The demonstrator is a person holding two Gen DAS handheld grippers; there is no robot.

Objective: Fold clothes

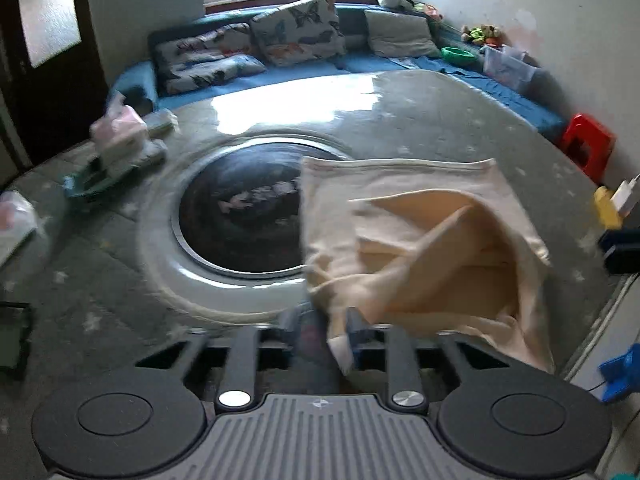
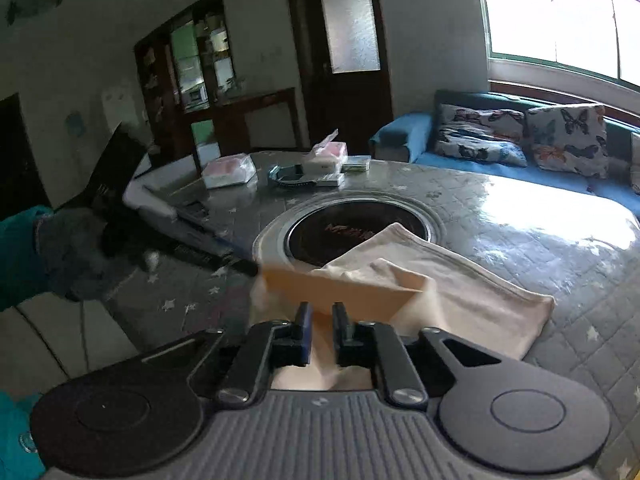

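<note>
A cream cloth (image 1: 420, 240) lies partly folded on the round grey table (image 1: 440, 120), right of its dark round inset (image 1: 240, 220). One flap is raised and blurred. My left gripper (image 1: 322, 328) stands open at the cloth's near corner. That corner drapes over the right finger (image 1: 354, 330) and the pads are clearly apart. In the right wrist view the same cloth (image 2: 480, 296) spreads ahead over the table (image 2: 520, 232), a tan flap standing up in front of the fingers. My right gripper (image 2: 322, 320) has its jaws narrowly parted with cloth lying in the gap.
Tissue packs and small boxes (image 1: 120, 140) (image 2: 324, 160) crowd the far side of the table. A blue sofa with butterfly pillows (image 1: 300, 32) (image 2: 560, 140) runs along the window wall. A red stool (image 1: 586, 144) stands beside it. Yellow and dark items (image 1: 608, 208) sit at the table's right edge.
</note>
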